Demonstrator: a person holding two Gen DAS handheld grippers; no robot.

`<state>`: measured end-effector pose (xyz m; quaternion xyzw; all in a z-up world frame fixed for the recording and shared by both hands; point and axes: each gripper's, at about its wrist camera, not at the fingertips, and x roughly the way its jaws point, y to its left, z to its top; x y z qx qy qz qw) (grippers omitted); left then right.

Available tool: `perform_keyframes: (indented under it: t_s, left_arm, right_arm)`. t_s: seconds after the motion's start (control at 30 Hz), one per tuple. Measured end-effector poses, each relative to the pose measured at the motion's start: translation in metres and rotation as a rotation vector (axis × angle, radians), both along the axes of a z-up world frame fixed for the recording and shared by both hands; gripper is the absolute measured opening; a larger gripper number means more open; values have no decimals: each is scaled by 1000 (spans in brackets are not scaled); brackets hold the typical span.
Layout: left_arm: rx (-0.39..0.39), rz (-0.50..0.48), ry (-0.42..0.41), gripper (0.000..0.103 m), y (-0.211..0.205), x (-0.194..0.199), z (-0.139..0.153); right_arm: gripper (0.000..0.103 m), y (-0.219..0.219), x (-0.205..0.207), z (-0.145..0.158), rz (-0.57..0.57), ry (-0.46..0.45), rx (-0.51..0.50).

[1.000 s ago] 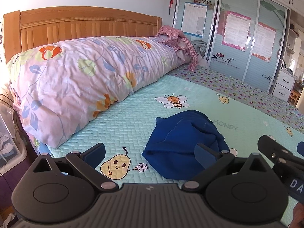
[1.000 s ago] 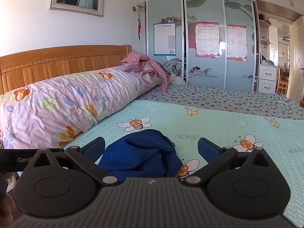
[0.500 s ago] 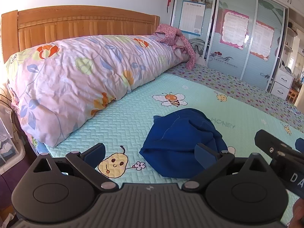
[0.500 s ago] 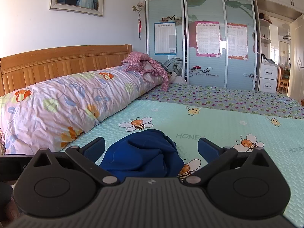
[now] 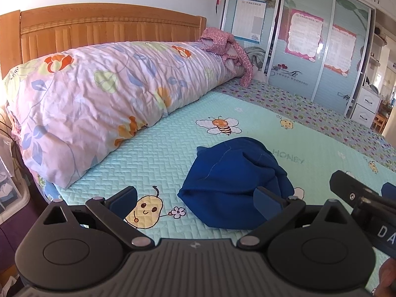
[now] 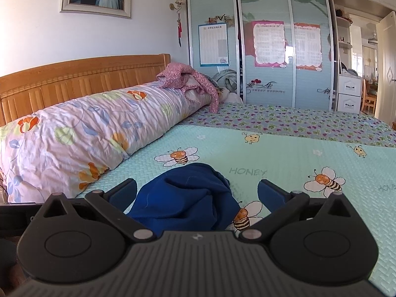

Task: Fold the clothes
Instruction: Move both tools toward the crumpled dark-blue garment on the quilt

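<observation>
A crumpled dark blue garment (image 5: 232,180) lies in a heap on the mint quilted bedspread (image 5: 173,153), near the bed's front edge. My left gripper (image 5: 195,200) hovers open just short of it, its right finger in front of the cloth's near edge. In the right wrist view the same blue garment (image 6: 188,198) sits between and just beyond the open fingers of my right gripper (image 6: 196,193). Neither gripper holds anything. The right gripper's body (image 5: 363,198) juts in at the right of the left wrist view.
A long floral duvet roll (image 5: 106,104) lies along the wooden headboard (image 5: 99,27) at the left. A pink garment (image 6: 188,79) is draped on its far end. Sliding wardrobe doors (image 6: 267,57) stand behind the bed. A plastic bin (image 5: 12,188) sits on the floor at left.
Both grippers have drifted slightly, so the blue garment sits a little lower and nearer in both views. The garment itself has not moved. Both grippers stay open.
</observation>
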<state>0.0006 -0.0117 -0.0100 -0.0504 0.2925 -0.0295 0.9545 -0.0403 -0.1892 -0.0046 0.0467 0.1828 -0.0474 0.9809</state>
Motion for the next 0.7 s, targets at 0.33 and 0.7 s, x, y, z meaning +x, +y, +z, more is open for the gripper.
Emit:
perform_keyframes:
  t_s: [0.33,0.7]
  left_arm:
    - [6,-8,31,103,-4,11,-11]
    - [11,-29,92,103,-16,28,-35]
  right_arm:
    - [103,-6,10,-8,-7,38,22]
    - [103,-18,26,-30,-18,114,83]
